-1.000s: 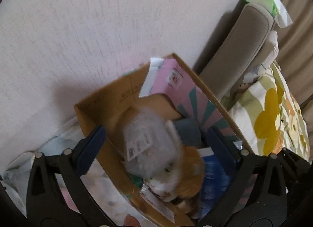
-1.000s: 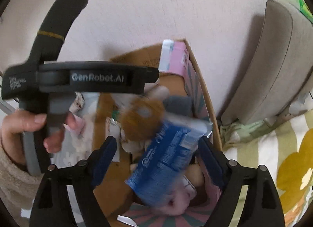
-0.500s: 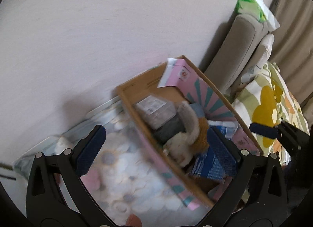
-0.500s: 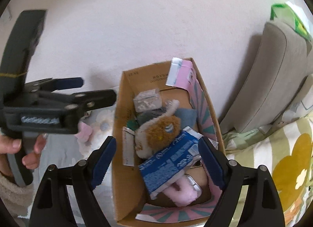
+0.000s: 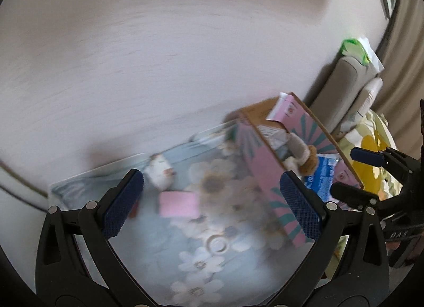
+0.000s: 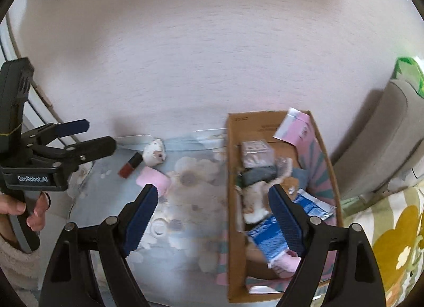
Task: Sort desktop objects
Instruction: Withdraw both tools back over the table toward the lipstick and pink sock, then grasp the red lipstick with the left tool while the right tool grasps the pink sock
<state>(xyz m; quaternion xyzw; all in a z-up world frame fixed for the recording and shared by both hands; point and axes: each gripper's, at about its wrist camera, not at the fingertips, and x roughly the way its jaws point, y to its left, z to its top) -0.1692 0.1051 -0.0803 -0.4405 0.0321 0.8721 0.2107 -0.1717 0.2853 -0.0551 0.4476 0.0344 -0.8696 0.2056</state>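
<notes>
- Both tongs are hanging released, gripping nothing: left gripper; right gripper;
- pink block is lying between the left fingers, long axis crosswise; left gripper nearer;
- cardboard box is sitting rightward, already filled.

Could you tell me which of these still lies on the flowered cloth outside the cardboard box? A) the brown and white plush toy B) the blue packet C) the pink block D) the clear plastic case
C: the pink block lies on the flowered cloth left of the cardboard box, while the blue packet, clear plastic case and plush toy are inside it.
</notes>
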